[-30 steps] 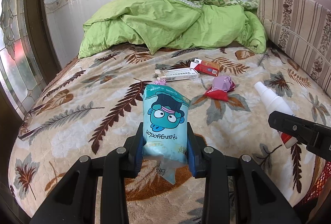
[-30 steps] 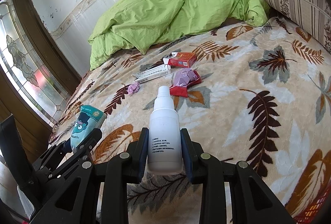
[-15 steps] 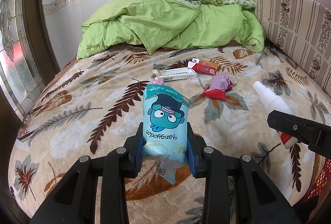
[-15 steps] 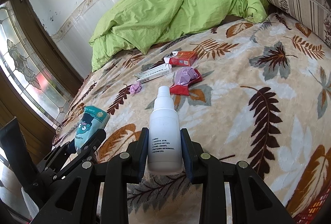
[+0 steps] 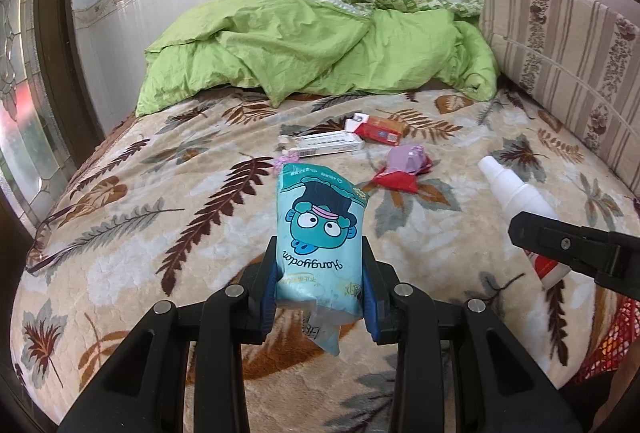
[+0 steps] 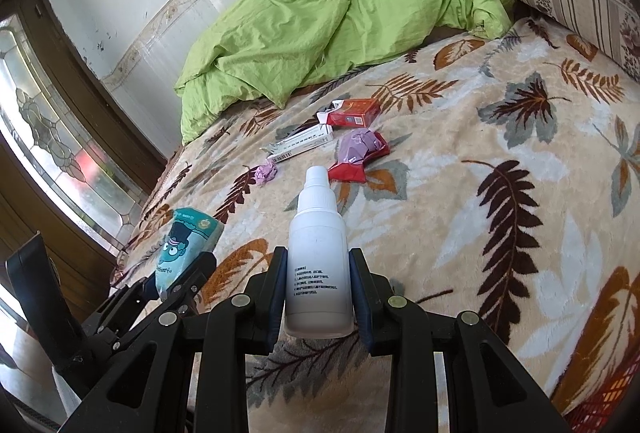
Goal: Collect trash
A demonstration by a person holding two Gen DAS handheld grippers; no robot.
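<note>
From the left wrist view, the left gripper (image 5: 319,285) is clamped on a teal tissue pack (image 5: 320,237) by its lower part, held above the leaf-print blanket (image 5: 120,233); the soft pack sags out below the jaws, so a squeeze this low could let it slide out if the hand tips. At about two o'clock from it the white bottle (image 5: 516,193) shows in the other gripper — the two loads are near each other and could knock together. From the right wrist view, the right gripper (image 6: 318,293) is closed on that smooth bottle around its body, with its base hanging beneath the pads; it may slip downward. At twelve o'clock lie the remaining scraps: a red wrapper (image 6: 356,157), a white box (image 6: 300,145), a red packet (image 6: 352,113) and a purple wad (image 6: 266,173) at eleven. With both grippers full, none can be taken until these are dropped off.
</note>
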